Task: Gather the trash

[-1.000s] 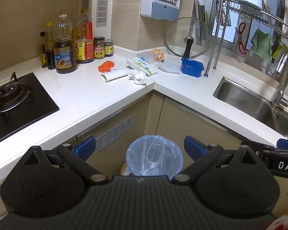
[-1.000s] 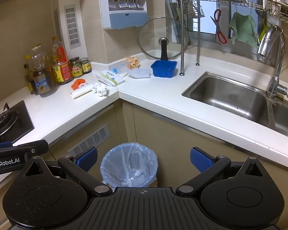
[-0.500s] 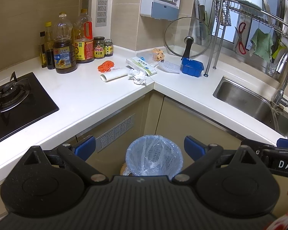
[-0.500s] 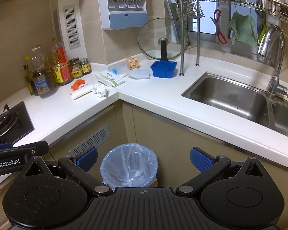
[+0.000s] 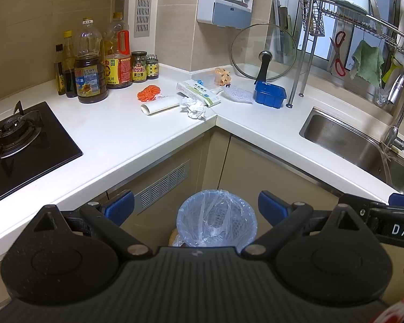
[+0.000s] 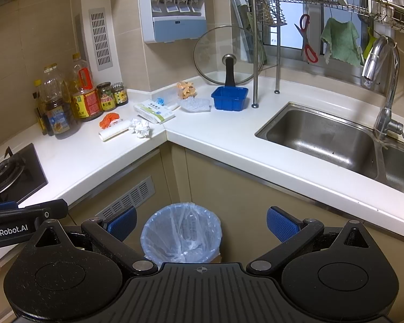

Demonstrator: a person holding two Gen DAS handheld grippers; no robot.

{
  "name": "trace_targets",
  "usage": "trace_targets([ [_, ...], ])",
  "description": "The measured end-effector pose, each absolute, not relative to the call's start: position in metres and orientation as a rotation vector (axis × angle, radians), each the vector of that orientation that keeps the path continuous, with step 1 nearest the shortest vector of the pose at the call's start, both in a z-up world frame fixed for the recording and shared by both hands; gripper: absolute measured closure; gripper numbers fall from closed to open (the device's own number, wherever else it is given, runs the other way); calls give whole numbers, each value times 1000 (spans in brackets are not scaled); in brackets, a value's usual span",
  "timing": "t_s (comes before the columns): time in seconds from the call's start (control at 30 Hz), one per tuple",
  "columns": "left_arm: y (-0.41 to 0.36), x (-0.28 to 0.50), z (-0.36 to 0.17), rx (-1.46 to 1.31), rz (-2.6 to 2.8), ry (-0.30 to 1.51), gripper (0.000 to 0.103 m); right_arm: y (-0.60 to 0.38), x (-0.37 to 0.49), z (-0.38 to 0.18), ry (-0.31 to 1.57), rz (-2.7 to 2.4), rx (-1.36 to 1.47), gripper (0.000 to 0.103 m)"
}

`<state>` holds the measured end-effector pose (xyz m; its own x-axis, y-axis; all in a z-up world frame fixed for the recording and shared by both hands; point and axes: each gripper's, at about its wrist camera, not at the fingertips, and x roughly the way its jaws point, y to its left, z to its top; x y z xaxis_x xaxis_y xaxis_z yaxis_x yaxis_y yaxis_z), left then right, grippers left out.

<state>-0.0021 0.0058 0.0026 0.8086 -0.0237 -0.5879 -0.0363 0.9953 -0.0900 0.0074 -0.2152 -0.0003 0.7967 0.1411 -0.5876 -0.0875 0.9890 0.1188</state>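
Observation:
A bin lined with a blue bag (image 5: 216, 222) (image 6: 181, 231) stands on the floor at the cabinet corner. On the white counter corner lie a crumpled white tissue (image 5: 194, 107) (image 6: 140, 128), a white paper roll (image 5: 160, 105) (image 6: 114, 132), an orange net scrap (image 5: 149, 92) (image 6: 109, 119), a flat white-green box (image 5: 198, 92) (image 6: 154, 111), a clear plastic tray piece (image 5: 237, 95) (image 6: 196, 105) and an orange wrapper (image 5: 223, 74) (image 6: 186, 88). My left gripper (image 5: 196, 206) and right gripper (image 6: 201, 222) hover open and empty above the bin, well short of the counter.
Oil bottles and jars (image 5: 94, 62) stand at the back left beside a gas hob (image 5: 13, 137). A blue basket (image 5: 270, 94) and a glass lid (image 5: 264, 51) sit by the dish rack post. The steel sink (image 6: 336, 140) and tap (image 6: 385, 86) lie to the right.

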Motion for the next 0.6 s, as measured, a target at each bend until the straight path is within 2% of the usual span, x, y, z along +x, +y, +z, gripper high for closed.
trace_targets([
  [0.6, 4, 0, 2, -101, 5, 632, 5, -215, 10, 0, 636, 123, 87, 1],
])
